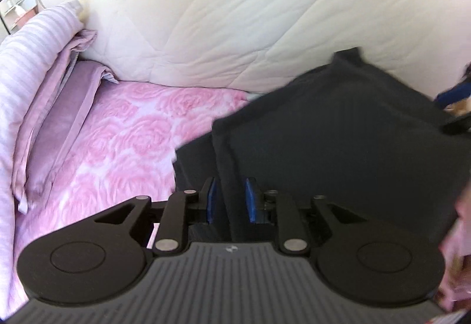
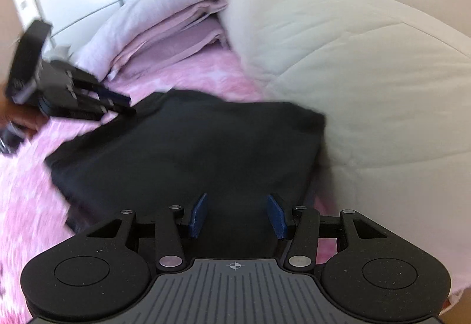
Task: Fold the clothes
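Cream duvet [image 2: 368, 65] lies beyond the right tool [image 2: 237, 215], released over a dark, folded garment [image 2: 191, 153]; left tool [image 1: 230, 197] grasps its edge.

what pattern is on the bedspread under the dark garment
Pink roses on white bedspread; clearest in the left wrist view, beside the dark garment.

The dark garment [image 2: 188, 147] is seen as matt, soft cloth. The bed cover [image 1: 123, 132] is a pink rose-printed fabric, the white duvet [image 1: 250, 18] quilted and matt. Each gripper [image 2: 235, 215] is made of matt black plastic with blue pads [image 2: 198, 213] and shiny metal pins.
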Tool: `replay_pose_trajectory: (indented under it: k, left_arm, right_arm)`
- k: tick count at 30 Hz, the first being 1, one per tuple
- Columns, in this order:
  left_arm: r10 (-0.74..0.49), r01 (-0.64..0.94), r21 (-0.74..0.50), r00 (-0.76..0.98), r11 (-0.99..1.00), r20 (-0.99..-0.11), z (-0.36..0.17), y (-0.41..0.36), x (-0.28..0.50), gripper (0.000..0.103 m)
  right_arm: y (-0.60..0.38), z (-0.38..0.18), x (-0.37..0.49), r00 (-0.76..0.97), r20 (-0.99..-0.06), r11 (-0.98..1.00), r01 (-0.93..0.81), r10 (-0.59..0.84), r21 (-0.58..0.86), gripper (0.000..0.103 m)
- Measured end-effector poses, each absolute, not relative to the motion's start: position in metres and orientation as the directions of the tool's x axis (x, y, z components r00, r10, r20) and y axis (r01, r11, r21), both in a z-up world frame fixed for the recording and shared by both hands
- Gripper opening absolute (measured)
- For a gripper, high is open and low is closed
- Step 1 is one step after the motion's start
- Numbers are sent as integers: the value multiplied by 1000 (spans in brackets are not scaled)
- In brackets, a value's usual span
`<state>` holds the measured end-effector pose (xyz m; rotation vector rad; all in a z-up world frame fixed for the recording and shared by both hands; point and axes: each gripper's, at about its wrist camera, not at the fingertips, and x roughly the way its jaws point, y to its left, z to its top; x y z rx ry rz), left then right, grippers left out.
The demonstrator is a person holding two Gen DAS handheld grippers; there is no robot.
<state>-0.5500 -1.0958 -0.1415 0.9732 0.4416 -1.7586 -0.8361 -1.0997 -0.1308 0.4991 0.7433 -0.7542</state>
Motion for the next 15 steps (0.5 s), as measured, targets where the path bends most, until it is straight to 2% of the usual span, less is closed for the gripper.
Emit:
replay_pose_trajectory:
  k: [3, 7, 15]
  left_arm:
    - [-565, 902, 141, -129, -409, -815, -151, -1059, -545, 20]
    - [-559, 898, 156, -114, -412, -821, -169, -1054, -545, 22]
    - [-594, 928, 164, -72, -334, -801, -144, -1038, -548, 23]
  right_arm:
    - [-1083, -145, -846, 481, -778, 573, 796, -405, 195, 49]
    - [-1073, -147, -845, 469, -782, 538, 817, -410, 208, 49]
    - [-1058, -137, -831, 413, -788, 515, 845, -456, 145, 49]
